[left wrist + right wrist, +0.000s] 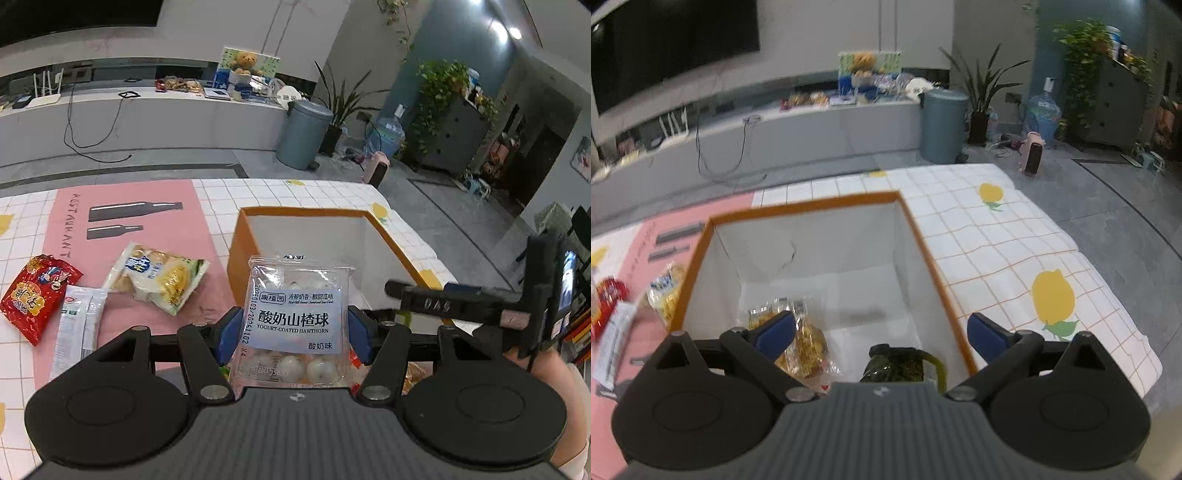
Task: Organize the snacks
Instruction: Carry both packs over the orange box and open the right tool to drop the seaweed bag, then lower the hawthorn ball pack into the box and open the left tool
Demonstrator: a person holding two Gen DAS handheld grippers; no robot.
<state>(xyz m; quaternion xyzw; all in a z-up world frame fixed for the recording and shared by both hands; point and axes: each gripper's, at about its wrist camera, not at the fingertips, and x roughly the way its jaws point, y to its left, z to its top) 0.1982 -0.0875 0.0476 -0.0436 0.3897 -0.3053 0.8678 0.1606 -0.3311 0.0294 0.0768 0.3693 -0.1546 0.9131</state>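
Left gripper (295,330) clamps the hawthorn ball packet (295,321) upright above the orange box (236,254) for dropping in, while right gripper (881,334) hangs spread wide, holding nothing, over the box.

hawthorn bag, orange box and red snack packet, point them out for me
hawthorn bag (293,317): left wrist view, on its blue label.
orange box (809,206): right wrist view, on its far rim.
red snack packet (35,295): left wrist view, on its printed front.

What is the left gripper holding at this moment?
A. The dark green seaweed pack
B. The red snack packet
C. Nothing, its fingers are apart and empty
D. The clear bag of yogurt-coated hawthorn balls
D: the left gripper has its blue pads pressed against both sides of the hawthorn ball bag, held in front of the orange-rimmed box.
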